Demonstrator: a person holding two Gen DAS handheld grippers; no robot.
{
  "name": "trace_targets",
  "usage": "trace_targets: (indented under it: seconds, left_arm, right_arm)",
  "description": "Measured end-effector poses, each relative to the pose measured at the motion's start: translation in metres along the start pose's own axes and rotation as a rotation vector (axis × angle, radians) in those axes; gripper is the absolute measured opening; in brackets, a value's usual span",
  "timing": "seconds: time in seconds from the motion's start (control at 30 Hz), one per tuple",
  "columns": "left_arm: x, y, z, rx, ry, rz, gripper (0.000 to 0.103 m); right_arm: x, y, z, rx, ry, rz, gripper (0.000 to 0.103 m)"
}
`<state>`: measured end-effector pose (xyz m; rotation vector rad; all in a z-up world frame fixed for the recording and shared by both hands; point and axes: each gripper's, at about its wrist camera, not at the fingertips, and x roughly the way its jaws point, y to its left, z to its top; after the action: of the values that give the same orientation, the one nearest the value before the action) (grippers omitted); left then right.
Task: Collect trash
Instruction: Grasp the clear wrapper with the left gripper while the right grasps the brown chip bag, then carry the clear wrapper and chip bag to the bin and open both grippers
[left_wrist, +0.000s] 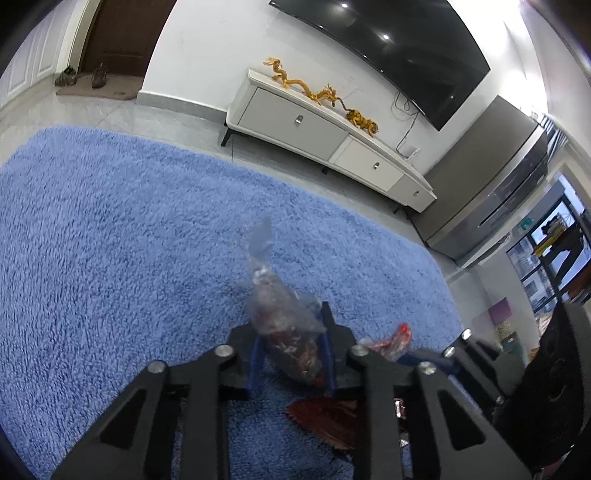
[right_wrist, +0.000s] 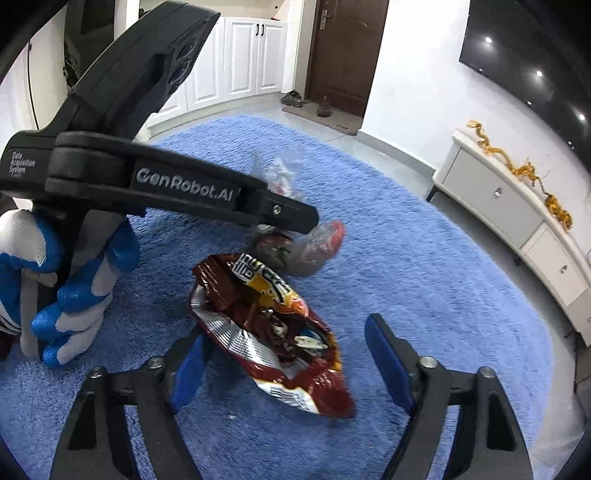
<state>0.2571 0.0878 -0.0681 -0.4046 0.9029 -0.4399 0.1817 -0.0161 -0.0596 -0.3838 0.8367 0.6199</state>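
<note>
1. Our left gripper clamps a clear wrapper above the rug.
2. Our right gripper stands half-wide around a torn red bag, not pressing it.
3. The bag lies mid-rug, well away from its edges.

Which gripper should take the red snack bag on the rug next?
Right. The right gripper straddles the red snack bag with open jaws, while the left gripper is already shut on a clear plastic wrapper.
</note>
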Motion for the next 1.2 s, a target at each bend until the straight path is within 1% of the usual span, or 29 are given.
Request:
trace_targets:
  seconds: [0.03,0.07,0.1,0.13,0.23,0.33,0.47,0.63,0.8,0.97,1.07,1.2]
  left_arm:
    - [0.000,0.001,0.000,-0.007,0.000,-0.004,0.018]
    - [-0.001,0.002,-0.001,-0.010,-0.002,-0.008,0.015]
    - [-0.003,0.002,-0.002,-0.011,-0.009,-0.009,0.014]
    - [-0.004,0.001,-0.002,-0.009,-0.016,-0.007,0.013]
    - [-0.011,-0.001,-0.006,0.001,-0.034,0.000,0.011]
    - [-0.020,-0.007,-0.009,0.008,-0.046,-0.012,0.010]
    - [-0.039,-0.016,-0.019,0.029,-0.064,-0.029,0.010]
    - [-0.070,-0.034,-0.040,0.096,-0.080,-0.023,0.010]
    - [-0.105,-0.051,-0.069,0.169,-0.092,0.012,0.010]
    - [-0.128,-0.066,-0.098,0.227,-0.090,0.059,0.010]
    - [-0.136,-0.085,-0.116,0.297,-0.086,0.094,0.010]
    - [-0.146,-0.115,-0.138,0.387,-0.097,0.115,0.010]
  right_arm:
    - [0.001,-0.001,0.000,0.009,0.000,0.022,0.054]
    - [-0.001,-0.004,-0.001,0.024,-0.004,0.040,0.048]
    - [-0.002,-0.004,-0.002,0.034,-0.008,0.047,0.039]
    - [-0.004,-0.004,-0.004,0.042,-0.010,0.053,0.035]
    - [-0.012,-0.002,-0.011,0.068,-0.016,0.054,0.028]
    - [-0.024,0.002,-0.023,0.109,-0.019,0.042,0.026]
    - [-0.046,0.008,-0.040,0.177,-0.036,0.036,0.025]
    - [-0.080,0.009,-0.065,0.277,-0.063,0.011,0.025]
    - [-0.112,-0.001,-0.096,0.407,-0.071,-0.040,0.025]
    - [-0.145,-0.014,-0.130,0.552,-0.088,-0.111,0.025]
    - [-0.161,-0.027,-0.146,0.625,-0.101,-0.155,0.025]
    - [-0.186,-0.029,-0.166,0.708,-0.130,-0.188,0.025]
